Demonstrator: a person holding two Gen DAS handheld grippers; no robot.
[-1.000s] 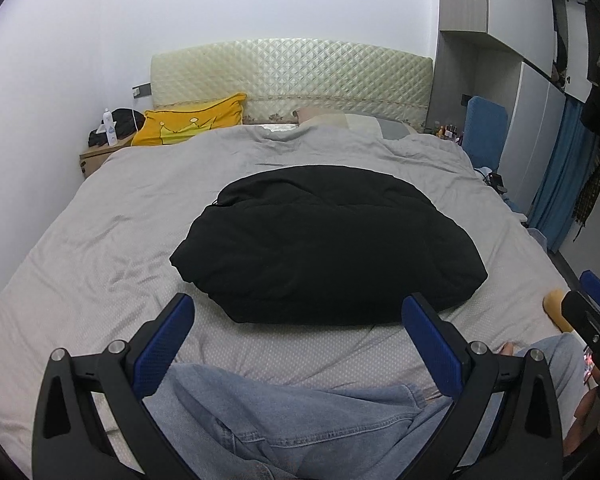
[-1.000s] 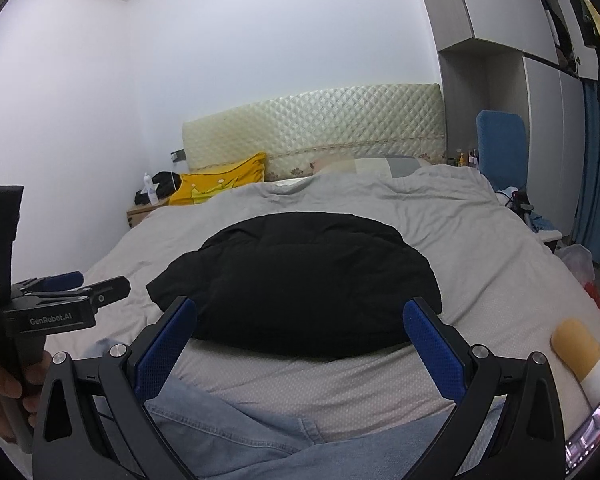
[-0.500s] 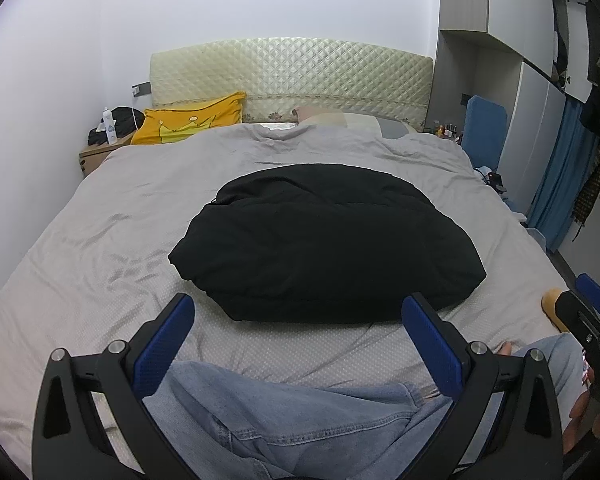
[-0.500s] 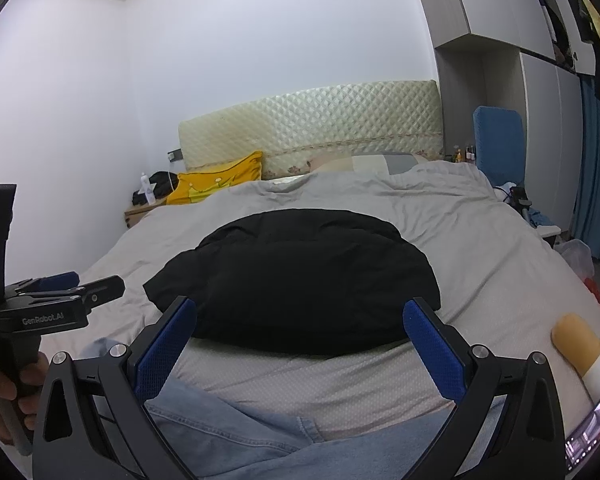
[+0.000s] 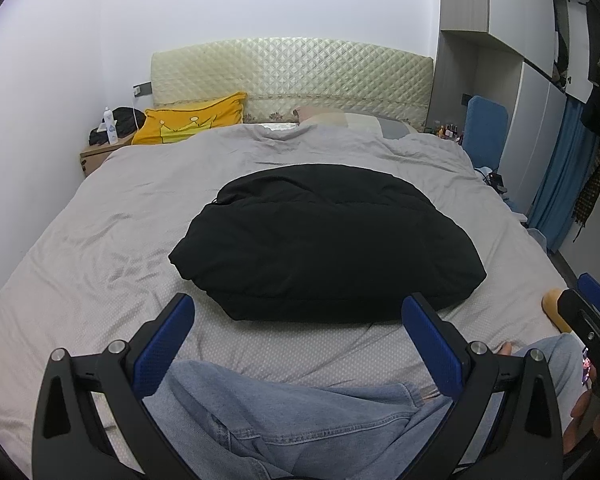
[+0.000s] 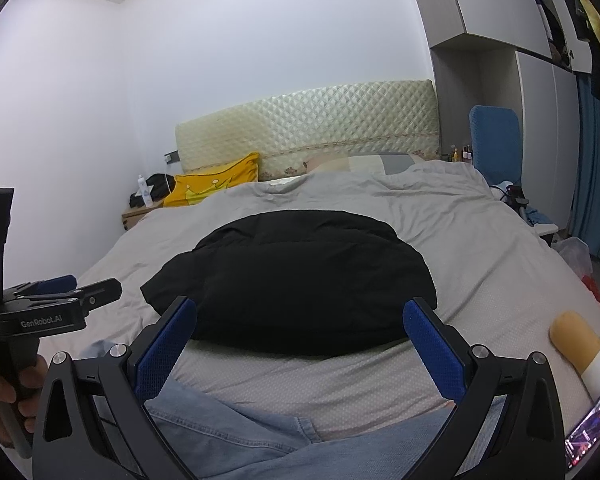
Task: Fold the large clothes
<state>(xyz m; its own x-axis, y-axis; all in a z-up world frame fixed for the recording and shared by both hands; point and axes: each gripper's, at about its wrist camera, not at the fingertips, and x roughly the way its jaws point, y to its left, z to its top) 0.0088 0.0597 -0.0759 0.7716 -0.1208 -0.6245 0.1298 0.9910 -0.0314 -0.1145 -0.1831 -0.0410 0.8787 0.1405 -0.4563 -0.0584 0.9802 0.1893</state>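
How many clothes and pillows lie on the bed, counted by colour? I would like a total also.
Black: 1, the black garment
Light blue denim: 1, the denim garment at the near edge
Yellow: 1, the yellow pillow by the headboard
Pink and grey patches: 1, the patchwork pillow, partly under the cover
Total: 4

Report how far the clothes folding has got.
Done, it seems: the black jacket lies in a compact bundle mid-bed, apparently folded. In hand: nothing; the left gripper and right gripper are both open, above the jeans at the near edge. Left: the jeans lie rumpled, not yet folded.
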